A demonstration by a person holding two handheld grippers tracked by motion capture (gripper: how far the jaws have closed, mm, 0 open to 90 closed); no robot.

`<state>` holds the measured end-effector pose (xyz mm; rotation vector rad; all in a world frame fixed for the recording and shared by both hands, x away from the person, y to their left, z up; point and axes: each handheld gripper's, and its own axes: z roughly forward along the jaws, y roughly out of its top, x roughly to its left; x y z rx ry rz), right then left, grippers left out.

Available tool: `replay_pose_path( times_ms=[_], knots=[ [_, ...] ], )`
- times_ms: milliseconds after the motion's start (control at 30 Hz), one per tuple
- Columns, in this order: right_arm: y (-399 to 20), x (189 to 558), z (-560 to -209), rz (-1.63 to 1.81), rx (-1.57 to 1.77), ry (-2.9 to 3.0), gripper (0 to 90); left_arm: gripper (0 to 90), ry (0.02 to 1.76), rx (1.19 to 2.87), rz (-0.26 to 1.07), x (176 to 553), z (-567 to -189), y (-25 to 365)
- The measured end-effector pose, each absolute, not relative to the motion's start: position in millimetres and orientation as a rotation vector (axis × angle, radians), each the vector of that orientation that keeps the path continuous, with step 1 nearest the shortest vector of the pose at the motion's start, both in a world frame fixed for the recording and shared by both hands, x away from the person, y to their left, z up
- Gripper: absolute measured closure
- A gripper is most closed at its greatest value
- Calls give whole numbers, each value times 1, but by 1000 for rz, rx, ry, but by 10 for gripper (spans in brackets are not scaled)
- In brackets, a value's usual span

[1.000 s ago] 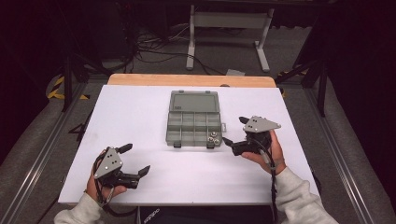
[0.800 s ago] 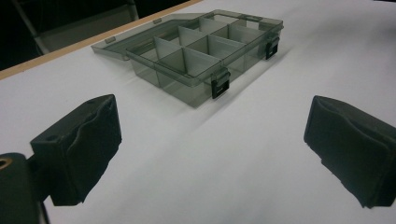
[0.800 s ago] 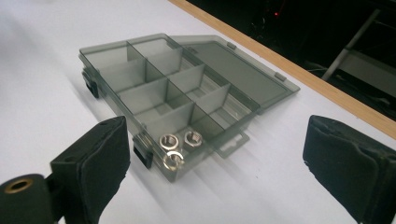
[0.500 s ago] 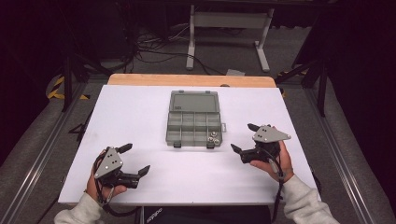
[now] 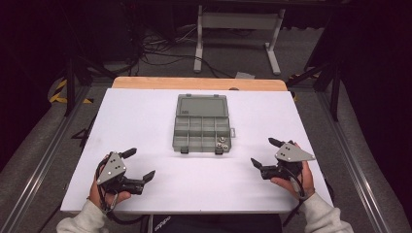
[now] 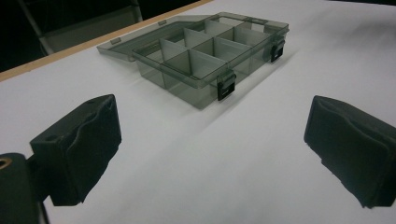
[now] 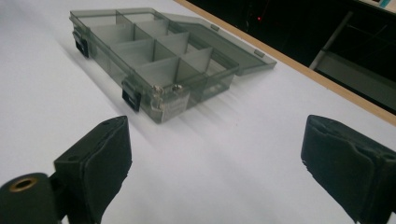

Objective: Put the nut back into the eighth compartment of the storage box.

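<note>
At the middle of the white table lies the open compartment box, small metal nuts in one near corner cell, other cells apparently empty, while left gripper and right gripper rest near its front, jaws apart, holding nothing.

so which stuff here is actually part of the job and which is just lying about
Part of the job:
- open compartment box
- small metal parts in its near right compartment
- left claw, open
- right claw, open

Just lying about:
- cables on the floor
- white stand beyond the table
</note>
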<state>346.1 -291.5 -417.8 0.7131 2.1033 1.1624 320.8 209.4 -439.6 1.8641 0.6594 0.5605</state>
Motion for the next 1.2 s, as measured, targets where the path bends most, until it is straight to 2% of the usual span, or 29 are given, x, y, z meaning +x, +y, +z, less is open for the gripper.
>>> replay_pose_path(
  times_ms=[500,1200],
  knots=[
    [-330,331,-445,1183,823,2031,59,44,683,1874,574,321,-441,209],
    [-314,327,-442,1157,814,2004,83,45,668,1879,567,319,-441,207]
  ],
)
